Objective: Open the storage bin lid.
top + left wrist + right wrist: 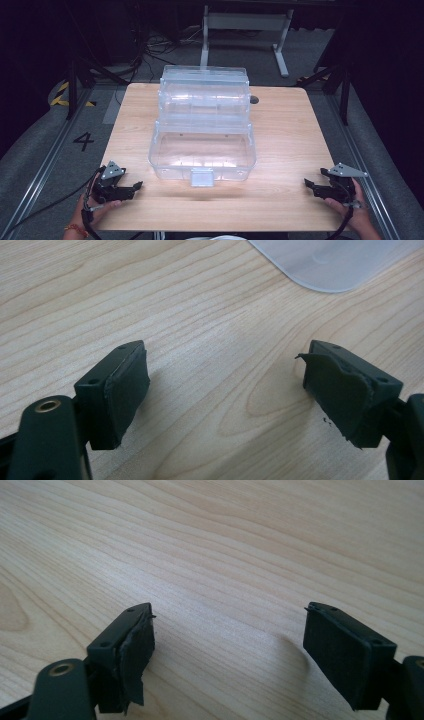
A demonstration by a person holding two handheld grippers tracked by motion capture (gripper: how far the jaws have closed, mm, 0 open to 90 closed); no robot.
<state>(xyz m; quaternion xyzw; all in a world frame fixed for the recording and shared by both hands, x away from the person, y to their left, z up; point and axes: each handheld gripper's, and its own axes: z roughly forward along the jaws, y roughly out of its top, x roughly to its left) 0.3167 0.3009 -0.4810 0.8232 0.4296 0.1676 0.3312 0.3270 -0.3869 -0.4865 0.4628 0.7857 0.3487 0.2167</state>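
One large clear plastic storage box (202, 150) stands in the middle of the light wooden table (280, 145), its hinged lid thrown back and tiered trays rising behind the deep lower tub. A small rectangular latch tab (202, 177) hangs at the middle of the near wall, facing the person. The box looks light and stiff, with thin smooth walls that would likely slide under rubber pads and flex if squeezed hard (a pinch on a rim or on the latch seems safer than a squeeze across a wall). The near top rim and the lid's edge look like the best places to take hold.

The left gripper (135, 187) rests low over the table near the front left corner of the box, jaws spread with nothing between them; a rounded clear corner (330, 265) shows ahead of it in the left gripper view. The right gripper (309, 185) sits well apart at the table's right edge, jaws likewise wide and empty over bare wood.
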